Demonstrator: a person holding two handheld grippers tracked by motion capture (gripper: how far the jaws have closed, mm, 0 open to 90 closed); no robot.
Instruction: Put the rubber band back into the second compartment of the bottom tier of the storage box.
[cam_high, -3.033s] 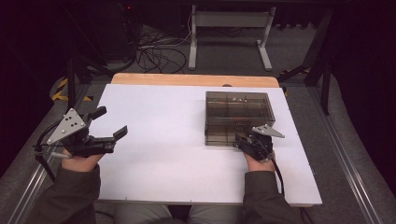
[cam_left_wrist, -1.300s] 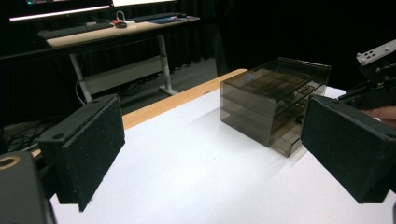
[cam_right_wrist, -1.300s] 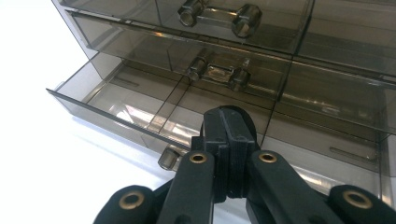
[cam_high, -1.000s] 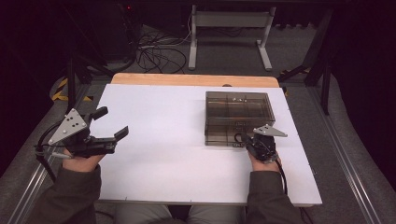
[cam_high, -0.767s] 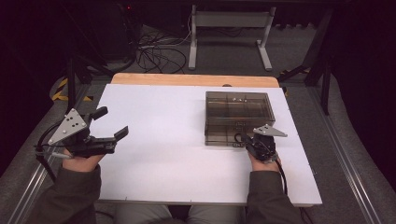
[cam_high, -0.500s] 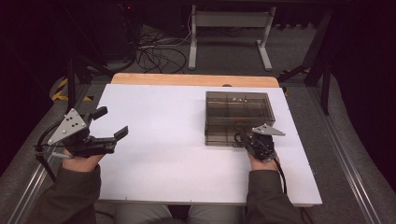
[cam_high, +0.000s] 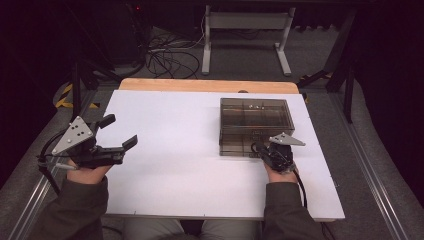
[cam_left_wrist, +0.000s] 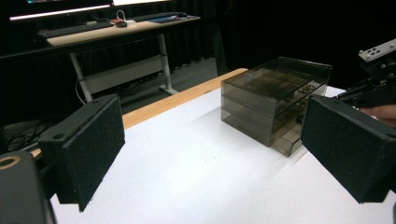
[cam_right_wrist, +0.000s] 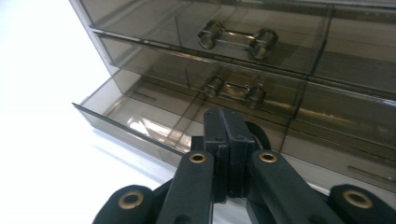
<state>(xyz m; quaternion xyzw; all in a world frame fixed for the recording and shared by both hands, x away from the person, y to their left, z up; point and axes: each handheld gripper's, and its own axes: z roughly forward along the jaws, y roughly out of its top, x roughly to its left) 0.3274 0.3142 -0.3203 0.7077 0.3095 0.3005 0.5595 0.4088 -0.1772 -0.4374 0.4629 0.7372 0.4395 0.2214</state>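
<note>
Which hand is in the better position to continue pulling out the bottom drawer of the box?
Right. The right gripper is at the front of the drawer box, jaws shut at the partly open bottom drawer. The left gripper is open, far across the table.

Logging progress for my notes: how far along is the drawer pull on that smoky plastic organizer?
Partly done: the bottom drawer of the drawer organizer is slid out a little. In hand: the right gripper is shut at that drawer's handle. Left: the two drawers above are shut, and the left gripper is open, away from the organizer.
</note>
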